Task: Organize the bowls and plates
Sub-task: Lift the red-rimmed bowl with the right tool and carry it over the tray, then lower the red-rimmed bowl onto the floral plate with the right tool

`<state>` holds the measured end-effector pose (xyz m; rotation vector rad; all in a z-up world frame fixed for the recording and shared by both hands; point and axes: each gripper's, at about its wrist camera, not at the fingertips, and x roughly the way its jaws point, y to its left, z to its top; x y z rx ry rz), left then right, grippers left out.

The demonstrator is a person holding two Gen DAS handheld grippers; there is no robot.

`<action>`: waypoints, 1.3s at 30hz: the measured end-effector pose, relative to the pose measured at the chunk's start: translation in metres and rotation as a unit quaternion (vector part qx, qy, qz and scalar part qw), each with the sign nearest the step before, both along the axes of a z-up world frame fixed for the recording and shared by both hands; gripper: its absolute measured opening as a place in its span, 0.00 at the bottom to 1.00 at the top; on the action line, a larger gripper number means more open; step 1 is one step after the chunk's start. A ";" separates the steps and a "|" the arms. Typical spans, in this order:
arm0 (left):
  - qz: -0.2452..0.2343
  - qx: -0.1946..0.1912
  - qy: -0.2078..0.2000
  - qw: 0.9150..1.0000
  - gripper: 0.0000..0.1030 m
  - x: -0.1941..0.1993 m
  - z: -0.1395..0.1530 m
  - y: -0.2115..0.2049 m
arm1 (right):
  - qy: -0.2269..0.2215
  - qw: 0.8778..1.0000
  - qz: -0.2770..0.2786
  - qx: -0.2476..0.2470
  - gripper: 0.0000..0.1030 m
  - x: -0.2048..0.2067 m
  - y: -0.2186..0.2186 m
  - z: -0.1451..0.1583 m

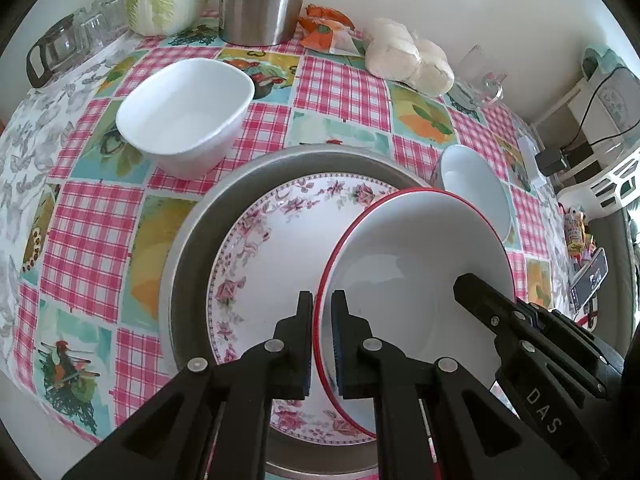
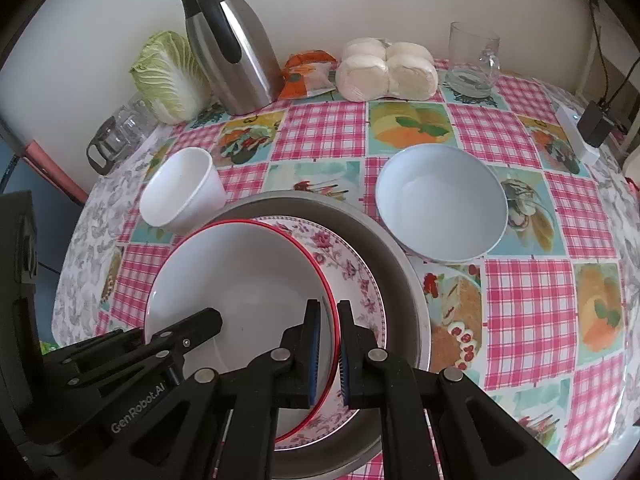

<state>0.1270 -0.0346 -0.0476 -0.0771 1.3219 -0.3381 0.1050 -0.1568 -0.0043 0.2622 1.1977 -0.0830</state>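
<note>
pink-checked oilcloth with fruit and rooster panels covers the table (image 2: 528,292). on it sits a wide grey metal pan (image 1: 192,240), and inside the pan lies a plate with a rose-pattern border (image 1: 256,240). above that plate, tilted and overlapping its right part, is a red-rimmed white bowl (image 1: 420,248), held from two sides: the left gripper (image 1: 322,312) pinches its near-left rim, one finger outside and one inside, and the right gripper (image 2: 329,320) pinches the opposite rim the same way, both pairs of fingers closed down tight on the thin edge. whether the bowl's underside touches the rose plate i cannot tell.

a squarish white bowl (image 1: 188,112) stands on the cloth behind the pan to the left, and a pale blue round bowl (image 2: 440,204) stands just beside the pan on the right. along the wall are a steel thermos jug (image 2: 228,44), a napa cabbage (image 2: 168,76), a bag of white buns (image 2: 384,68), an orange packet (image 2: 308,72) and a glass mug (image 2: 472,56).
</note>
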 end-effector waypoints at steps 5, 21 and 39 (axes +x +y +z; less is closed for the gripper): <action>0.002 -0.004 0.000 1.000 0.08 0.001 -0.005 0.002 | -0.002 1.000 -0.007 0.002 0.09 0.000 0.001 -0.007; 0.006 -0.010 0.004 1.000 0.08 0.004 -0.007 0.009 | -0.004 1.000 -0.007 0.010 0.09 0.002 0.008 -0.015; -0.006 0.000 0.004 1.000 0.09 0.009 -0.011 0.005 | 0.002 1.000 -0.013 0.013 0.09 0.001 0.006 -0.021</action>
